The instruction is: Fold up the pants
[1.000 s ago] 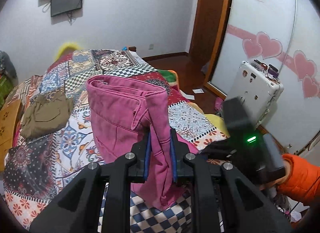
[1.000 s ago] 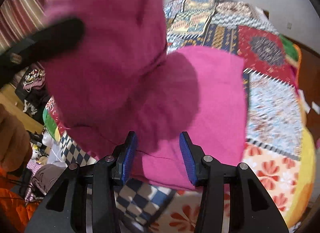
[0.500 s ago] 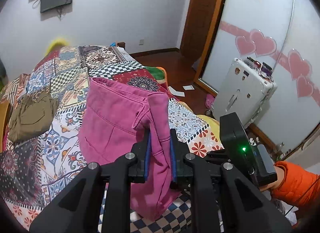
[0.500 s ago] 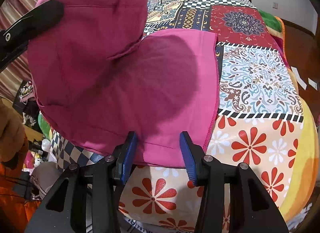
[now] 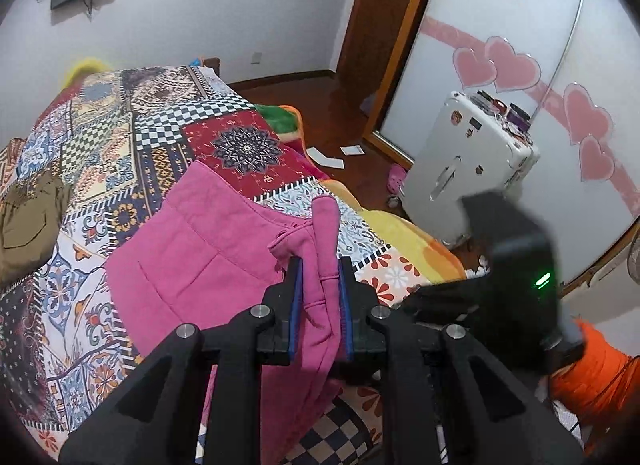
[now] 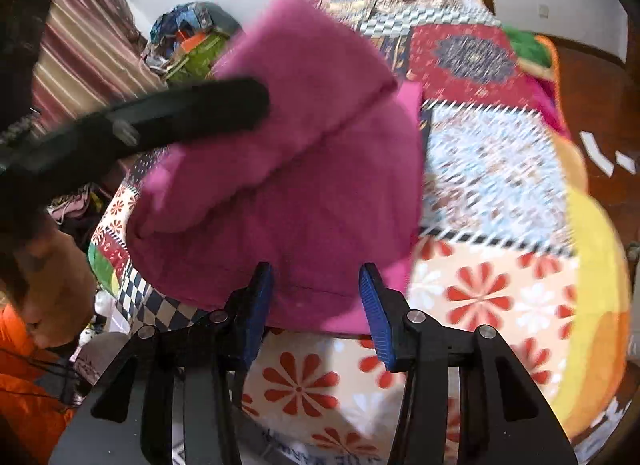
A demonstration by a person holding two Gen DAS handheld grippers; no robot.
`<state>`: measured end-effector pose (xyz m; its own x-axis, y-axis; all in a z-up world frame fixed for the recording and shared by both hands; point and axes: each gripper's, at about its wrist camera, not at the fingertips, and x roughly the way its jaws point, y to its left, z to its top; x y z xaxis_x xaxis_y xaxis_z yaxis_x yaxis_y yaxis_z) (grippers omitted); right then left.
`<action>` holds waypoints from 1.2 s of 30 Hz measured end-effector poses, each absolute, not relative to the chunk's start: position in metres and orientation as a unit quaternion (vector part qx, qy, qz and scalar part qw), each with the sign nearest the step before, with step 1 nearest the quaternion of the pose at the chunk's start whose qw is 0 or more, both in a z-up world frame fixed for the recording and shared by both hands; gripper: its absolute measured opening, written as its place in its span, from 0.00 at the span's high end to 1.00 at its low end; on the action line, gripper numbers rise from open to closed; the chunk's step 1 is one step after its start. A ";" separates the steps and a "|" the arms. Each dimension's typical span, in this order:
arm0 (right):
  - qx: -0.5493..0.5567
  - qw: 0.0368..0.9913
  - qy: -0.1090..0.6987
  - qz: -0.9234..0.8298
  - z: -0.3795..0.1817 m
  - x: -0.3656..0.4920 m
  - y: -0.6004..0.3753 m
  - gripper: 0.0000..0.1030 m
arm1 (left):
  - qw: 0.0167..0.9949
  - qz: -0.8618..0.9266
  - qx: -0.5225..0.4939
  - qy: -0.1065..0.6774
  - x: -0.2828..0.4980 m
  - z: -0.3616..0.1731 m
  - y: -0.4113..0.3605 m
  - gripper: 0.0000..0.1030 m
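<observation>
The left gripper [image 5: 320,297] is still clamping the pants [image 5: 208,249], now lower, while the right gripper [image 6: 316,305] is gaping at 3 o'clock, beside a suitcase [image 5: 464,169].

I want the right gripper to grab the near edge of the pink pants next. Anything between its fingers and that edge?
Nothing visible. The right gripper is open, and the pink pants hem lies directly ahead between its fingers.

Taking the pink pants [image 5: 208,253] as landmark: the patchwork bedspread [image 5: 240,145] beyond them lies bare toward the far wall. To their left an olive garment [image 5: 28,221] takes up the bed's edge. To their right, past the bed, a white suitcase [image 5: 464,169] (toiletries on top) narrows the floor passage.
</observation>
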<state>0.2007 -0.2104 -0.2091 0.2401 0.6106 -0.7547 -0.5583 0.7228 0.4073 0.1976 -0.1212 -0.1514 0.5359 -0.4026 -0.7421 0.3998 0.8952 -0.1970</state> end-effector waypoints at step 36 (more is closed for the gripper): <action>0.027 0.858 0.429 0.280 -0.159 0.188 -0.263 0.59 | 0.850 -0.236 0.051 0.468 0.188 -0.180 -0.136 0.53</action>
